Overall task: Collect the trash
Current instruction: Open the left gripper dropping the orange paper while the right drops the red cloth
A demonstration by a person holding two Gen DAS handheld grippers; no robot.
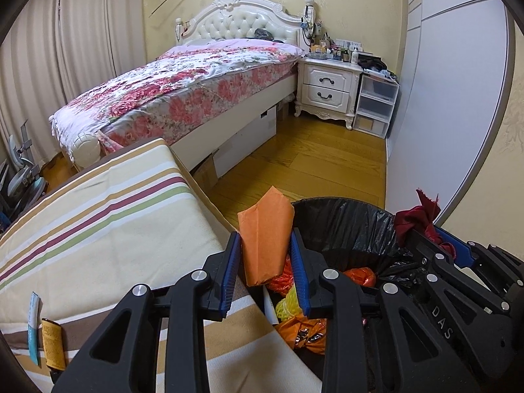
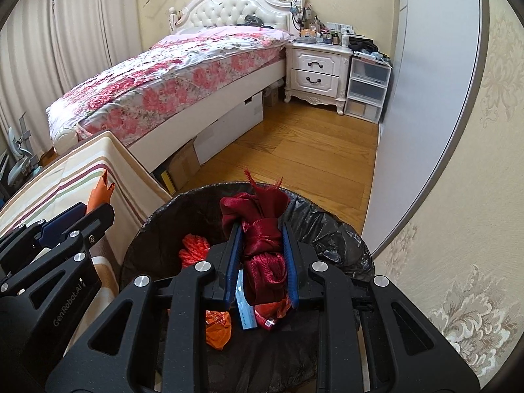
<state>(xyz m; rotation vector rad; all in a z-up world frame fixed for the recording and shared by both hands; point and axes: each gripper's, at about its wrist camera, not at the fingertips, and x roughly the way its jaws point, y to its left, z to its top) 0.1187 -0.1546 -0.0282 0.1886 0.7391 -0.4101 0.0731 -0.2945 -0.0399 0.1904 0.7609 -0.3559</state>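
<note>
— Wooden floor, a bed with a flowered cover, a white nightstand in the corner. Where is the trash going?

— Into the bin with the black liner, which stands on the floor just beside the striped cushion. Both grippers are over it.

— What does the left gripper hold?

— A folded orange paper. The two blue pads press it from both sides, so the jaws are closed on it. The paper stands almost upright, its top above the fingertips, and it hangs over the left edge of the bin, between the cushion and the liner.

— And the right gripper?

— It clamps a dark red ribbon, a bunched satin piece. The frayed end sticks up above the pads, and the lower loop hangs down between them, over the inside of the bin.

— Is something already inside?

— Yes. I see an orange net, some orange wrappers, a yellow net and a small blue and white packet lying on the bottom.

— Anything left on the cushion?

— Near its front edge lie a pale blue sachet and a small yellow tube, side by side.
</note>
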